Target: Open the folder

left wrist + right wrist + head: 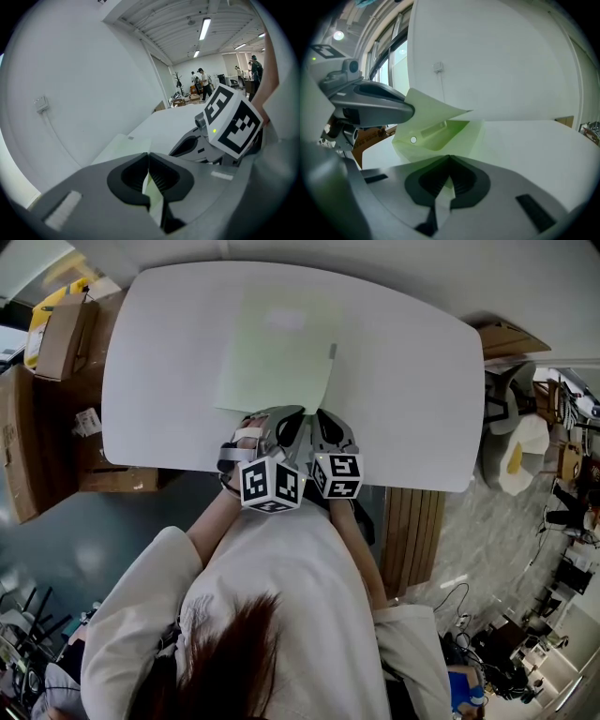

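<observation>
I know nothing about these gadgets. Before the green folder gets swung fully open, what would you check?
1. Left hand-held gripper shut on the front cover: ok.
2. Right hand-held gripper shut on the back cover, holding it down: ok.
3. Covers parted at the near edge, clip inside showing: ok.
4. Folder lies wholly on the table: ok.
5. No loose sheets inside to slide out: cannot tell.

a white table [403,381] stands by a white wall [70,70], cardboard boxes [61,334] beside it, strip lights [204,29] overhead.
</observation>
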{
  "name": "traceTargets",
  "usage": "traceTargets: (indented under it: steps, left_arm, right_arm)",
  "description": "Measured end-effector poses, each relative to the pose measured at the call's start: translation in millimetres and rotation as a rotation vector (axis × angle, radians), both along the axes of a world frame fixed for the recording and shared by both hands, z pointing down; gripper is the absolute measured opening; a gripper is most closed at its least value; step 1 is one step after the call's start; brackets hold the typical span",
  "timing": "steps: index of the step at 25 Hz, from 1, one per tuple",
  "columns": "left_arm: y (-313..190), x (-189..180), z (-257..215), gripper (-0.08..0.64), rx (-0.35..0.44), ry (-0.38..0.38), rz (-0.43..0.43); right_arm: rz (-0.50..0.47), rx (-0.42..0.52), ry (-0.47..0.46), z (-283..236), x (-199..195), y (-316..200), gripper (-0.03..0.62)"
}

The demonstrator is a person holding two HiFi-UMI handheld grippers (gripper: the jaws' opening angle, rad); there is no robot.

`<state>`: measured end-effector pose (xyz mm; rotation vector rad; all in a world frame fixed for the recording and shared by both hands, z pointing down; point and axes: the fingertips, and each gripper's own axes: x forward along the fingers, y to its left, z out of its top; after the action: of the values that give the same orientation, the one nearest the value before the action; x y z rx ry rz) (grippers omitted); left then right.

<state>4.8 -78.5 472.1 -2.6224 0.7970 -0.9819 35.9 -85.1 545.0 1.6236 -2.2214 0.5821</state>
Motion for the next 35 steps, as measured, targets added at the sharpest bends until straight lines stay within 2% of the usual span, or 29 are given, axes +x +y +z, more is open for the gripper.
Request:
traceTargets:
  steps: [22,26,29,35]
  left_arm:
    - [-2,-11,-21,0.012,0.034,0.05,-0.044]
    - [-5,-13,-32,0.012,0.021,0.096,-0.068]
    - [-7,-17,-42,0.012,0.04,0.133,-0.079]
    - [-11,-28,-54,0.011,0.051,0.178,-0.119]
  right_arm:
    - [-0.011,0.003,0.014,-1,1,2,0.006]
    - [0.014,-0.022,0.042,0,9,-1,0.006]
    - [0.033,-0.018,0.067,-5,14,-7,0.006]
    - [0.011,-0.031,0.083,0,11,-11,0.006]
